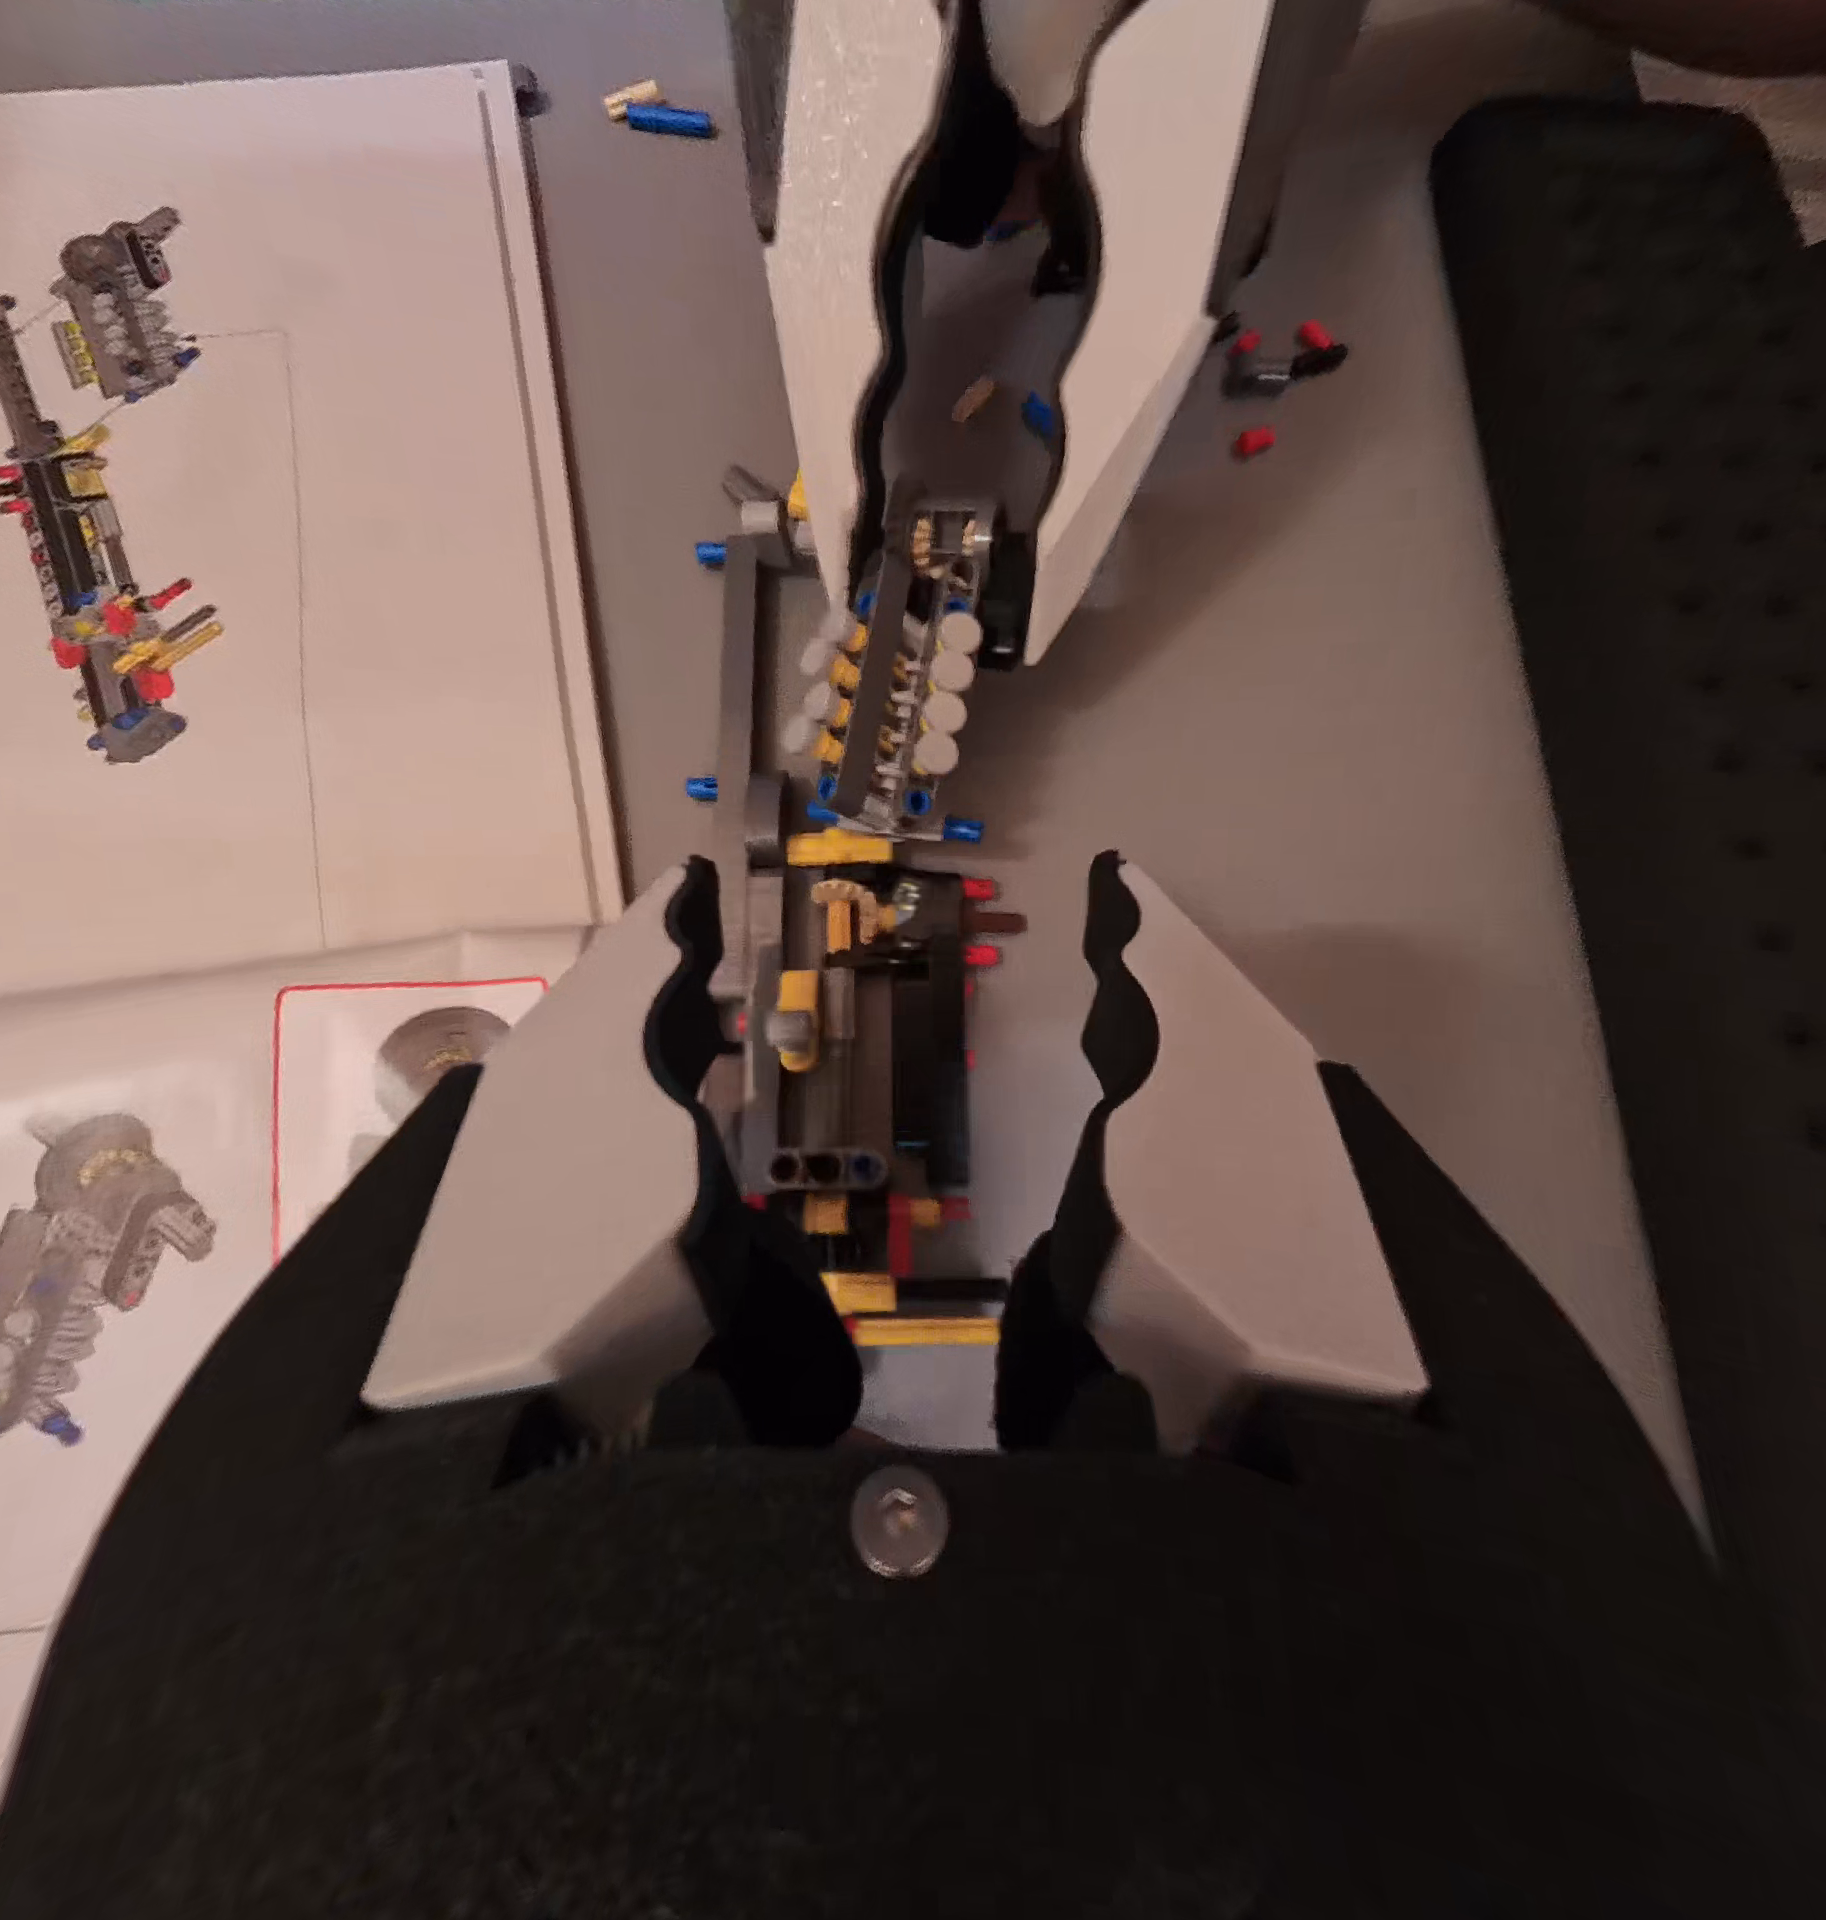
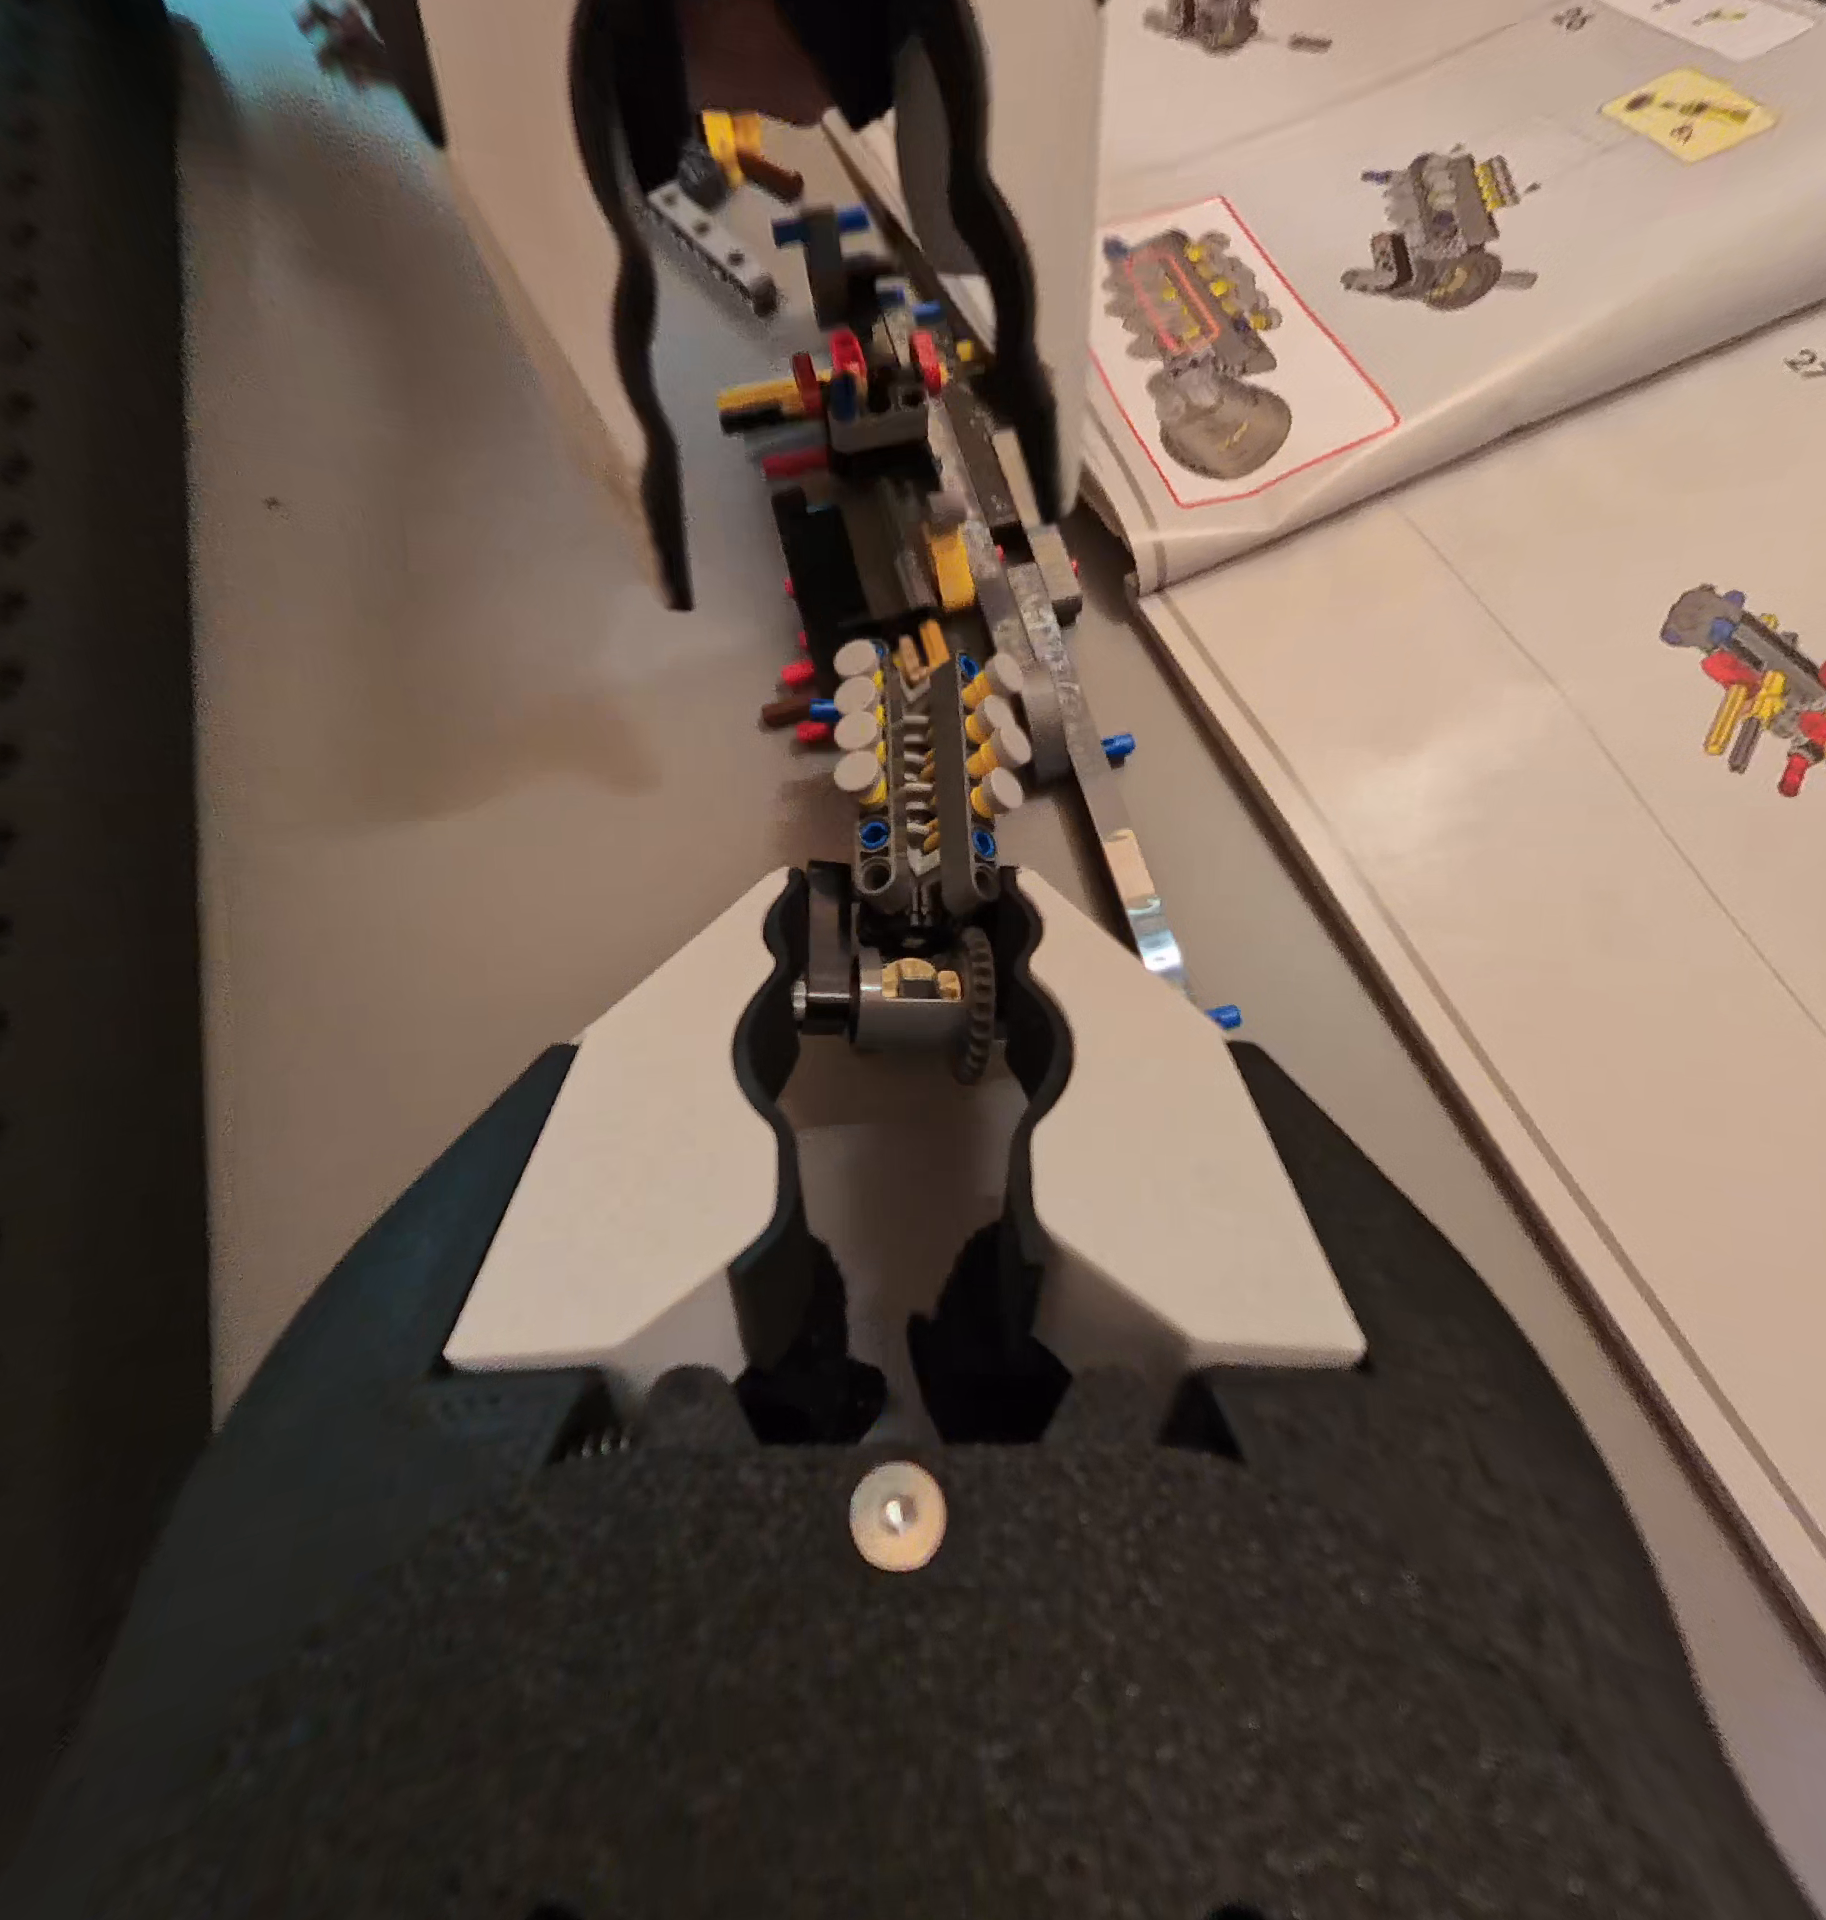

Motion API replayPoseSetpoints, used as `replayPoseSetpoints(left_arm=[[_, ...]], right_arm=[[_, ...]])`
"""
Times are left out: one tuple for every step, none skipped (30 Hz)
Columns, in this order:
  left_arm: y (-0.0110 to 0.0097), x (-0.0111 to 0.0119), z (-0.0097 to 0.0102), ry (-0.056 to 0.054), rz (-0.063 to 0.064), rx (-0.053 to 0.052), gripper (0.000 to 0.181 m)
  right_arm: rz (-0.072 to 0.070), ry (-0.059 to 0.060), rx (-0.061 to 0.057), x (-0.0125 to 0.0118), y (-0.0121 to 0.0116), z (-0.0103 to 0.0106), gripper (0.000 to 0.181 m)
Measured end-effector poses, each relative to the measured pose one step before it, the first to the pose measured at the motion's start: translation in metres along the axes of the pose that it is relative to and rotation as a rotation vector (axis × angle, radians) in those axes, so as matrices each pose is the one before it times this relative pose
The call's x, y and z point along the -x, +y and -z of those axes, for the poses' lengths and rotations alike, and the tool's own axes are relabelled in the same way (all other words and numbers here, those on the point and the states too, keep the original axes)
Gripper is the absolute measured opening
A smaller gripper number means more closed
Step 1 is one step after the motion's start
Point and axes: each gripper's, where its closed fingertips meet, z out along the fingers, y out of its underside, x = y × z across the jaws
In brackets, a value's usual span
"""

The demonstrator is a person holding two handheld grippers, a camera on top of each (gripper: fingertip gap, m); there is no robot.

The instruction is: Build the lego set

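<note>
Seating the engine block (image 2: 924, 769) on the chassis (image 1: 847, 1049) needs square alignment: right hand-held gripper (image 2: 914, 977) is clamped on its gear end, left hand-held gripper (image 1: 893, 1049) straddles the chassis on the tabletop (image 1: 1252, 831), jaws wide (gripping nothing).

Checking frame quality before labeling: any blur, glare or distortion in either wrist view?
Left wrist view: far right gripper motion-blurred, booklet soft, warm light, fisheye bending at the edges. Right wrist view: engine block fairly sharp, glare on the grey beam, far left gripper smeared.
</note>
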Motion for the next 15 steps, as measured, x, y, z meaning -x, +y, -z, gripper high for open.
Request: replayPoseSetpoints(left_arm=[[0.00161, 0.00364, -0.00404, 0.0010, 0.0005, 0.0144, 0.068], [0.00102, 0.00151, -0.00363, 0.0158, 0.0033, 0.0119, 0.069], [0.00070, 0.00079, -0.00316, 0.0184, 0.0011, 0.0095, 0.068], [0.00094, 0.00058, -0.00316, 0.0149, -0.0042, 0.0123, 0.066], [0.00071, 0.00092, -0.00297, 0.0088, -0.0094, 0.0116, 0.064], [0.00031, 0.00063, -0.00271, 0.0055, -0.0116, 0.0086, 0.063], [0.00045, 0.00034, -0.00259, 0.0055, -0.0092, 0.0090, 0.062], [0.00056, -0.00007, -0.00227, 0.0058, -0.0051, 0.0077, 0.062], [0.00067, -0.00022, -0.00184, 0.0058, -0.0021, 0.0069, 0.061], [0.00129, 0.00015, -0.00142, 0.0029, 0.0001, 0.0072, 0.059], [0.00034, 0.00057, -0.00076, -0.0008, 0.0019, -0.0012, 0.059], [-0.00034, -0.00028, 0.00008, 0.0014, 0.0016, -0.0074, 0.058], [0.00023, -0.00093, 0.00017, 0.0039, 0.0002, -0.0031, 0.060], [0.00057, -0.00089, 0.00028, 0.0016, -0.0049, -0.0013, 0.061], [0.00095, -0.00045, 0.00039, -0.0017, -0.0105, 0.0023, 0.062]], right_arm=[[0.0045, 0.0040, 0.0127, -0.00028, 0.00277, -0.00135, 0.036], [0.0014, 0.0027, -0.0034, -0.00021, -0.00023, -0.00059, 0.035], [-0.0011, -0.0011, -0.0071, 0.00011, -0.00129, -0.00007, 0.036], [-0.0032, -0.0002, -0.0017, -0.00047, -0.00058, -0.00012, 0.036], [-0.0016, 0.0019, 0.0009, -0.00083, -0.00033, -0.00021, 0.035], [0.0032, 0.0017, -0.0009, -0.00033, -0.00057, -0.00041, 0.036], [0.0080, 0.0040, -0.0026, -0.00026, -0.00083, -0.00049, 0.036], [0.0072, 0.0018, -0.0009, 0.00012, -0.00062, -0.00054, 0.036], [0.0034, 0.0025, 0.0049, -0.00014, -0.00006, -0.00051, 0.035], [0.0039, 0.0047, 0.0052, -0.00053, -0.00015, -0.00048, 0.035], [0.0065, 0.0071, 0.0010, -0.00073, -0.00078, -0.00037, 0.036], [0.0082, 0.0087, -0.0043, -0.00066, -0.00187, -0.00010, 0.036], [0.0065, 0.0013, -0.0080, 0.00072, -0.00247, -0.00031, 0.036], [0.0060, -0.0047, -0.0062, 0.00166, -0.00251, -0.00050, 0.036], [0.0086, -0.0027, -0.0038, 0.00138, -0.00213, -0.00075, 0.035]])
